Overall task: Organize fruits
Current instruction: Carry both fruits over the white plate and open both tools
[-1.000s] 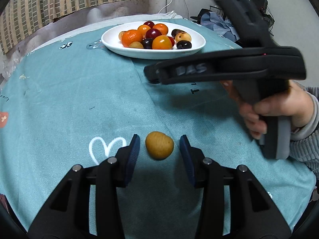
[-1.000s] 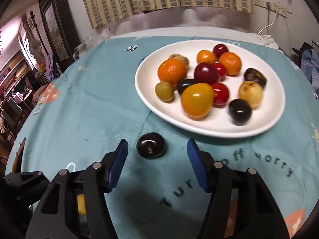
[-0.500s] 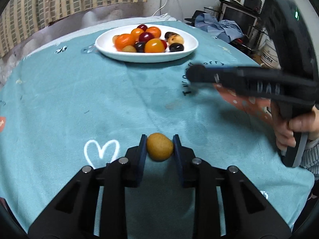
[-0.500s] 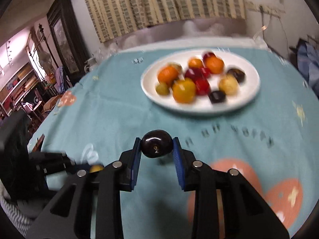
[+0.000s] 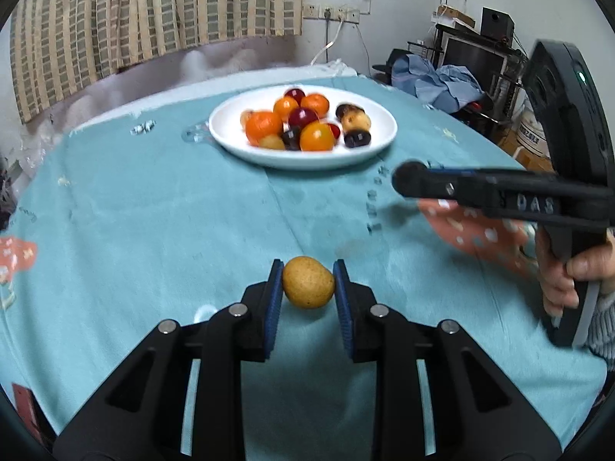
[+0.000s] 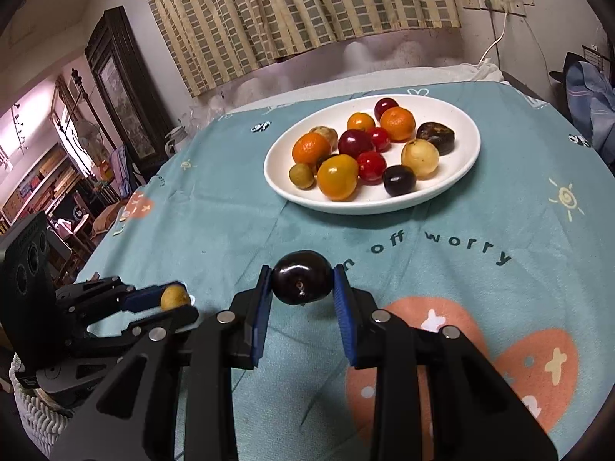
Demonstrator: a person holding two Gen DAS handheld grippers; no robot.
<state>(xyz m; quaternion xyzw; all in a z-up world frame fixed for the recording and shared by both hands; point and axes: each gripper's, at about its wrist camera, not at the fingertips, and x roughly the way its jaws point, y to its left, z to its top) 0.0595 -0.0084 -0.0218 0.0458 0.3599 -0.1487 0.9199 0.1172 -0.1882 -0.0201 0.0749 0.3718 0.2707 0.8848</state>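
Note:
My left gripper [image 5: 308, 282] is shut on a small yellow-brown fruit [image 5: 308, 282], held just above the teal tablecloth [image 5: 153, 211]. My right gripper [image 6: 301, 278] is shut on a dark purple plum [image 6: 301, 277], lifted off the cloth. A white plate [image 6: 457, 176] heaped with several orange, red, yellow and dark fruits stands at the far middle of the table. In the left wrist view the right gripper [image 5: 411, 178] reaches in from the right, side-on, held by a hand [image 5: 569, 280]. The right wrist view shows the left gripper [image 6: 175, 299] low on the left with its yellow fruit [image 6: 175, 296].
A striped curtain [image 6: 292, 11] hangs behind the table. Blue clothes [image 5: 442, 80] and shelves with electronics stand off the right edge. A dark cabinet [image 6: 119, 88] and a white woven basket [image 6: 34, 411] lie to the left. The cloth has printed words [image 6: 434, 244] and pink strawberry shapes [image 6: 499, 365].
Both grippers closed on their fruits. The right gripper then pulled back from the plate with the plum raised. The left gripper stayed in place and tilted up, so the plate looks farther.

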